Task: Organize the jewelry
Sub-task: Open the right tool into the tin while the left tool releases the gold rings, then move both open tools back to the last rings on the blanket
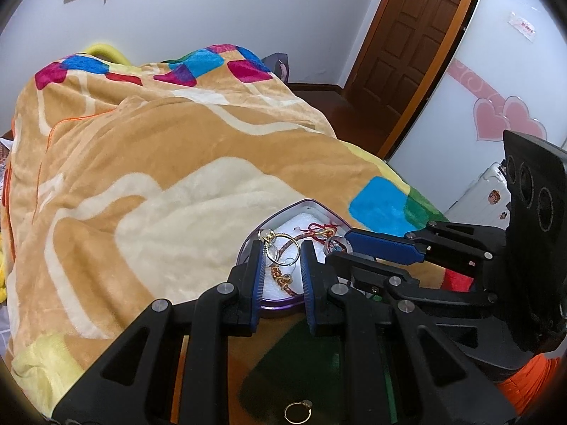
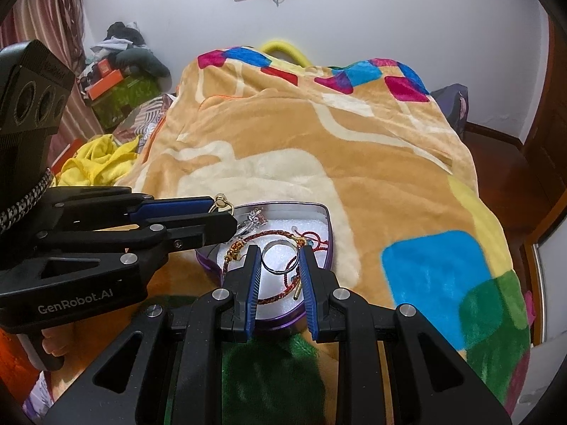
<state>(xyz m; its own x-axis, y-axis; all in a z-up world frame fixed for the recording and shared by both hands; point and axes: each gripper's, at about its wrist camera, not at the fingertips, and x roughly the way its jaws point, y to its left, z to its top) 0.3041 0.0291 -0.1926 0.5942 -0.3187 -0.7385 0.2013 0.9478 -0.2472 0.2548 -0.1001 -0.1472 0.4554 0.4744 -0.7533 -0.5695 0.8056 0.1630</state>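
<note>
A purple heart-shaped tin (image 1: 248, 239) (image 2: 327, 219) with white foam lining lies on the blanket and holds red and brown braided bracelets (image 2: 273, 237) and small pieces. My left gripper (image 1: 282, 248) holds a gold ring (image 1: 282, 244) between its fingers over the tin; in the right wrist view the gold ring (image 2: 221, 204) sticks out at the tip of the left gripper (image 2: 226, 212). My right gripper (image 2: 280, 256) holds a silver ring (image 2: 280, 256) over the tin. In the left wrist view my right gripper (image 1: 336, 248) reaches in from the right. Another gold ring (image 1: 297, 411) lies on the blanket near me.
The tin rests on an orange and cream blanket (image 1: 141, 163) with coloured squares, covering a bed. A brown door (image 1: 418, 35) stands at the right. Yellow cloth (image 2: 95, 163) and boxes (image 2: 110, 81) lie left of the bed.
</note>
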